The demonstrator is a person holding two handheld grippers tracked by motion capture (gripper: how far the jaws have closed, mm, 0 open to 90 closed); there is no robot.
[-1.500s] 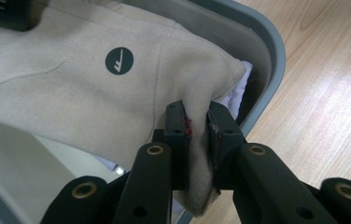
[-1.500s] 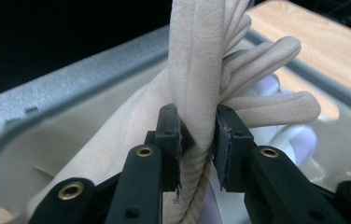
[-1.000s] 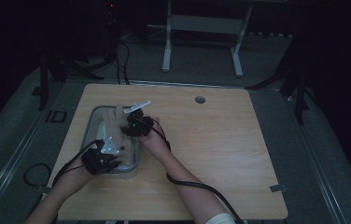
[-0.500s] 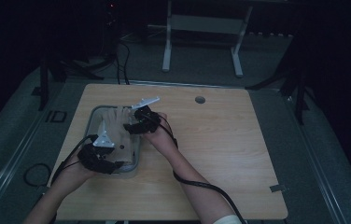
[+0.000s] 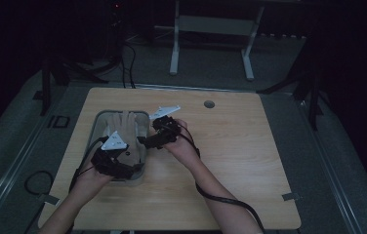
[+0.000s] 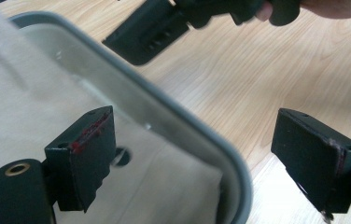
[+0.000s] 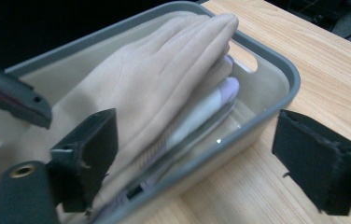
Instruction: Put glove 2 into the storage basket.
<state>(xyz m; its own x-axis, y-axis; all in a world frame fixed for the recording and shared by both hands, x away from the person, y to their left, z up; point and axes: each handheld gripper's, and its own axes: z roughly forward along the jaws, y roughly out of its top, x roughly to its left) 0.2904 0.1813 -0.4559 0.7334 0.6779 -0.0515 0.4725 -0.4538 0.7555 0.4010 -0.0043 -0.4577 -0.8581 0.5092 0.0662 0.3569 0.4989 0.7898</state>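
A grey plastic bin (image 5: pixel 142 127) stands on the left part of the wooden table (image 5: pixel 230 146), with a folded beige cloth (image 5: pixel 125 127) lying in it. In the right gripper view the cloth (image 7: pixel 164 79) fills the bin (image 7: pixel 276 65), with a paler layer under its fold. My left gripper (image 5: pixel 133 165) hovers over the bin's near end; its jaws have just been opening and stand open, straddling the rim (image 6: pixel 173 126) without touching it. My right gripper (image 5: pixel 145 142), beside the bin's right wall, has also been opening and holds nothing. Its jaw (image 6: pixel 150 30) shows in the left gripper view.
A round cable hole (image 5: pixel 209 104) sits near the table's far edge. The table's right half is bare wood. Beyond the table stands a white metal frame (image 5: pixel 174 48). Cables (image 5: pixel 35 183) lie on the dark floor at the left.
Both grippers have gone from shut to open and risen a little. The right hand has drawn back rightward from over the bin to its right wall. The cloth stays in the bin.
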